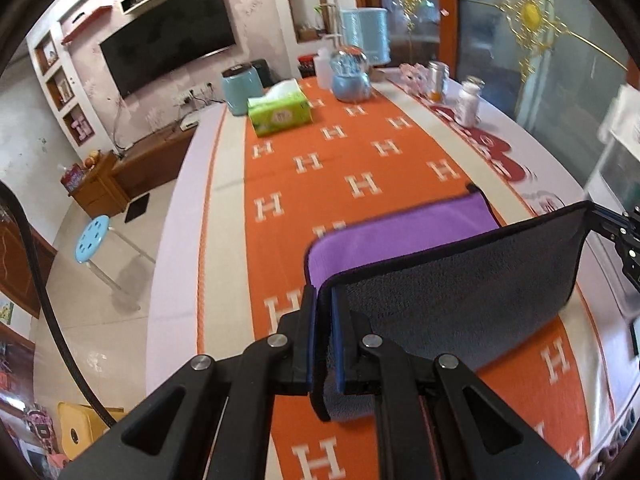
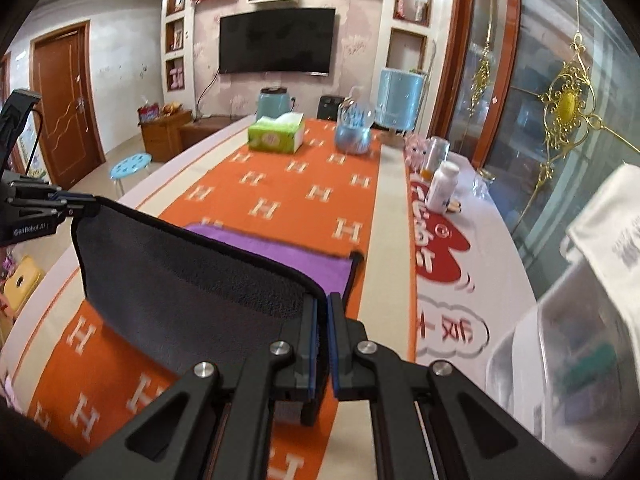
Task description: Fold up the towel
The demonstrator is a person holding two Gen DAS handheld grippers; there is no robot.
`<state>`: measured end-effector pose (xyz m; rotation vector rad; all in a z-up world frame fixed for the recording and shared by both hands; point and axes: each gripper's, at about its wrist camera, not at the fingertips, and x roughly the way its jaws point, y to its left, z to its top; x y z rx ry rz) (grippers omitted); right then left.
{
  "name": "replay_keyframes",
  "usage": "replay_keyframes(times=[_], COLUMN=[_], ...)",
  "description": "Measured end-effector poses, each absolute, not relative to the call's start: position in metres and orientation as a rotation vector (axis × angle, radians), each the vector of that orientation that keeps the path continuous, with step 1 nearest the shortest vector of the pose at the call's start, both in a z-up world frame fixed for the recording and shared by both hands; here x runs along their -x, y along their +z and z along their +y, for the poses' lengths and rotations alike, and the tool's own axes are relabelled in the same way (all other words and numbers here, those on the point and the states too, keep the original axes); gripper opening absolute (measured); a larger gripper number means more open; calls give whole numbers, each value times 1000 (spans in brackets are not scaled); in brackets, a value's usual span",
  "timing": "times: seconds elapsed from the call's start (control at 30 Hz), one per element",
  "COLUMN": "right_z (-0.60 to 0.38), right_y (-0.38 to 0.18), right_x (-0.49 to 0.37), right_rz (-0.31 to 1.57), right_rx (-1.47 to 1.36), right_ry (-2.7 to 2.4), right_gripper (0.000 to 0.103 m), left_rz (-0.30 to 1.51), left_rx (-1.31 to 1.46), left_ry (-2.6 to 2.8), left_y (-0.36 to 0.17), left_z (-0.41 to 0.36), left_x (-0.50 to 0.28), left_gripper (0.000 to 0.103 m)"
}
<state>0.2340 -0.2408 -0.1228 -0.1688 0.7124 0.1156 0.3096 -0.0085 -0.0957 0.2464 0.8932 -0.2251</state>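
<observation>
The towel (image 1: 460,276) is grey on one side and purple on the other, with a dark hem. Its near edge is lifted off the orange table runner (image 1: 320,184) and stretched between both grippers; the purple far part (image 2: 280,252) lies on the runner. My left gripper (image 1: 326,308) is shut on the near left corner. My right gripper (image 2: 322,312) is shut on the near right corner. Each gripper shows at the edge of the other's view, the right one (image 1: 624,236) and the left one (image 2: 48,204).
At the table's far end stand a green tissue box (image 1: 280,110), a blue kettle (image 1: 240,90) and a blue glass jar (image 1: 352,76). White bottles (image 2: 440,184) stand at the right edge. A blue stool (image 1: 92,238) is on the floor left.
</observation>
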Motion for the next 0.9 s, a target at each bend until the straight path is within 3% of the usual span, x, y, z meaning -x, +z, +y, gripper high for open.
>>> replay_keyframes(times=[0.67, 0.77, 0.9], right_z=[-233, -233, -229], right_y=[-172, -176, -181], right_x=[-336, -342, -345], right_rz=[651, 675, 703], right_rx=[204, 201, 222], right_ry=[18, 14, 23], right_gripper=[7, 12, 27], left_rz=[906, 924, 919], left_rx=[-170, -166, -171], left_ry=[-129, -138, -132], left_y=[-151, -157, -159], left_z=[-15, -15, -15], left_x=[-410, -415, -415], left_gripper=[8, 18, 30])
